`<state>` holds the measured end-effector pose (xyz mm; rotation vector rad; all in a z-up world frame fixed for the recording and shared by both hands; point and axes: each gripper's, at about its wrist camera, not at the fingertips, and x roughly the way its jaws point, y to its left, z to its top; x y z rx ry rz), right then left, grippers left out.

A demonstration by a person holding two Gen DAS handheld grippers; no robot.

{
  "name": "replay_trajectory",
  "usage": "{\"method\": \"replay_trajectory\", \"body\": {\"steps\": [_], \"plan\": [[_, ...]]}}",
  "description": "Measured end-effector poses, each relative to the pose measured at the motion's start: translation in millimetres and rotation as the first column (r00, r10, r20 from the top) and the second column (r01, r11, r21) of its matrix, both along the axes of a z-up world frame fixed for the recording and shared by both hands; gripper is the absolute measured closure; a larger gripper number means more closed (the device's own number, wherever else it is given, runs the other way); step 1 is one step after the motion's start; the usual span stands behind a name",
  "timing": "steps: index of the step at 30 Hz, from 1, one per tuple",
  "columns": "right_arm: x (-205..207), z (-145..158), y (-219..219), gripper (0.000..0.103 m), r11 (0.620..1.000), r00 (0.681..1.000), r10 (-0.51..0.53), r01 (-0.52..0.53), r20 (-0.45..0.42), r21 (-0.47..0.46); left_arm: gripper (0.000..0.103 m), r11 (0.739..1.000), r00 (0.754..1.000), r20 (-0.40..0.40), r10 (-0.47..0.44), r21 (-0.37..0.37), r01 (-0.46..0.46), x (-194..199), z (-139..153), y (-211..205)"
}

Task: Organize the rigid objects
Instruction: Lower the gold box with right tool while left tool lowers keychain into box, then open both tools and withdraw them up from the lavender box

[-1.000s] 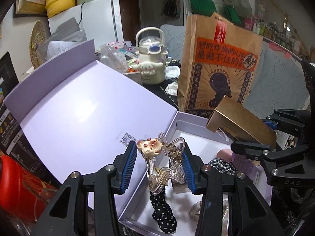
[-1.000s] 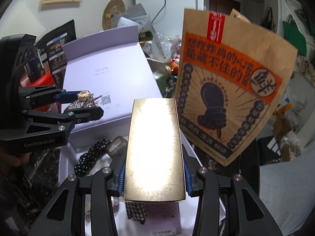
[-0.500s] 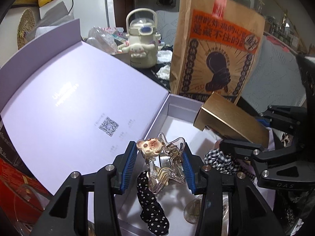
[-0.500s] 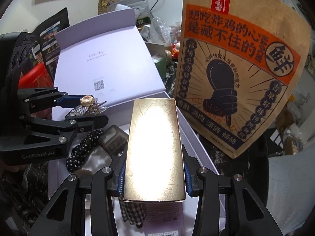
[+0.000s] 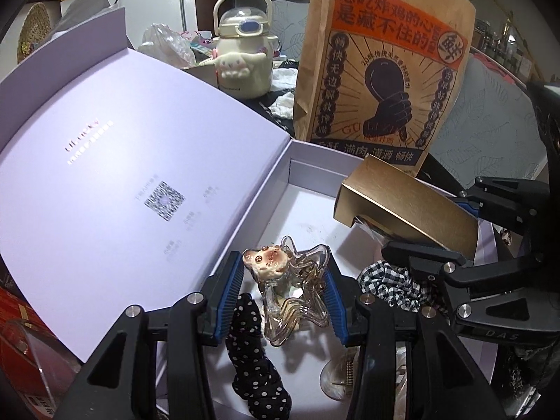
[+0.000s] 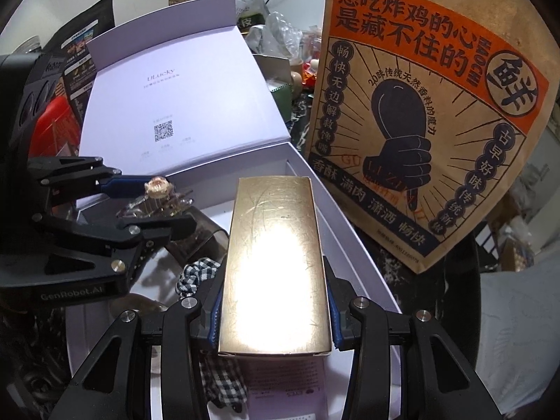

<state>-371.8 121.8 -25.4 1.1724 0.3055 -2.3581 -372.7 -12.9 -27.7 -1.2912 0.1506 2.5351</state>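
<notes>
Left wrist view: your left gripper [image 5: 285, 294] clamps the clear hair claw [image 5: 290, 290]; your right gripper [image 6: 274, 311] grips the gold box [image 6: 274, 262] above the lavender box [image 5: 315, 164].

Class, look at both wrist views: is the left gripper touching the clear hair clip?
Touching. In the left wrist view, the left gripper has its blue pads pressed against both sides of the clear hair clip, holding it above the open box.
</notes>
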Motion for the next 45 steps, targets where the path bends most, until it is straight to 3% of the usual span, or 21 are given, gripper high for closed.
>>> {"method": "replay_trajectory", "body": {"steps": [18, 26, 45], "plan": [[2.3, -5.1, -2.7, 0.054, 1.0, 0.999, -0.01, 0.009, 0.037, 0.019, 0.059, 1.0, 0.999, 0.033, 0.01, 0.001, -0.01, -7.3, -4.0, 6.7], [13.9, 4.1, -1.6, 0.048, 0.999, 0.999, -0.036, 0.036, 0.004, 0.028, 0.059, 0.999, 0.999, 0.04, 0.033, -0.011, -0.033, -9.7, -5.0, 5.2], [35.0, 38.8, 8.0, 0.044, 0.997, 0.996, -0.061, 0.063, -0.065, 0.036, 0.059, 0.995, 0.996, -0.019, 0.082, -0.053, -0.083, 8.1, 25.8, 3.9]]}}
